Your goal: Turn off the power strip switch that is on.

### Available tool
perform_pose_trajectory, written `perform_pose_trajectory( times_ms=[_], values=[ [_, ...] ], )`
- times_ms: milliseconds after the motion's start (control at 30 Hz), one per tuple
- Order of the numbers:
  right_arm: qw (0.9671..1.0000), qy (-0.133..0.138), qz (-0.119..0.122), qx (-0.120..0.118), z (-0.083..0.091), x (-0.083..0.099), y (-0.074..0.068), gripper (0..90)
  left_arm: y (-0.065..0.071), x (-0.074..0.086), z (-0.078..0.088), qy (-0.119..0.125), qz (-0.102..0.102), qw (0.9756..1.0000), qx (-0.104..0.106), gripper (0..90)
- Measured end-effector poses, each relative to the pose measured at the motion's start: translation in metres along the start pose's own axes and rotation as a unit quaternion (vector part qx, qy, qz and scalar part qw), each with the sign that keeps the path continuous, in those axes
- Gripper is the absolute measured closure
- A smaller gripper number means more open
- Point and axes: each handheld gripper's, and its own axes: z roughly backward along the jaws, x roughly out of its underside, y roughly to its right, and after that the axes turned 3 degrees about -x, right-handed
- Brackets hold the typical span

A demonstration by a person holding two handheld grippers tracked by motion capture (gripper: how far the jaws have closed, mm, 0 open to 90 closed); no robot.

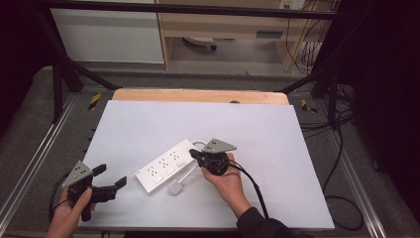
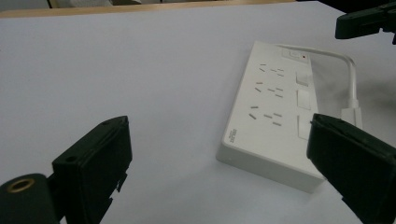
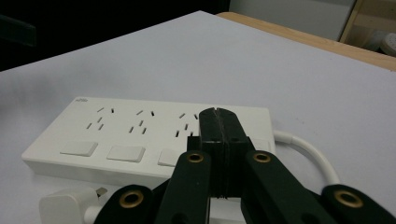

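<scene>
A white power strip (image 1: 165,166) (image 2: 275,112) (image 3: 140,133) with three socket groups and three switches lies at an angle near the middle of the white table. Its white cable (image 1: 198,145) (image 3: 310,154) loops back to a white plug (image 1: 175,188) (image 3: 70,205) resting beside the strip. My right gripper (image 1: 194,154) (image 3: 218,116) is shut with nothing between its jaws and hovers over the strip's cable end. My left gripper (image 1: 110,177) (image 2: 219,154) is open near the table's front left, pointing at the strip's near end.
The white table top (image 1: 148,124) has a wooden strip (image 1: 198,95) along its far edge. A black frame (image 1: 59,69) and metal rails surround it. Cables (image 1: 337,148) lie on the floor at the right.
</scene>
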Motion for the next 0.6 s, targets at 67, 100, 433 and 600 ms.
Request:
perform_pose_trajectory(
  times_ms=[67, 100, 433, 600],
  values=[
    [1.0000, -0.001, -0.001, -0.001, -0.0010, 0.0006, -0.0009, 90.0, -0.0001, 0.0000, 0.0000, 0.000, -0.001, 1.0000, 0.000, 6.6],
    [1.0000, -0.002, -0.001, -0.001, -0.0015, 0.0009, -0.0012, 90.0, -0.0001, 0.0000, 0.0000, -0.001, -0.001, 1.0000, 0.000, 6.6],
    [0.9999, -0.009, -0.004, -0.003, -0.0061, 0.0073, -0.0033, 90.0, 0.0000, 0.0000, -0.0001, -0.001, -0.003, 1.0000, -0.001, 6.6],
    [0.9999, -0.013, -0.005, -0.004, -0.0082, 0.0100, -0.0043, 90.0, 0.0001, 0.0003, -0.0003, -0.003, -0.004, 1.0000, -0.001, 6.6]
  ],
)
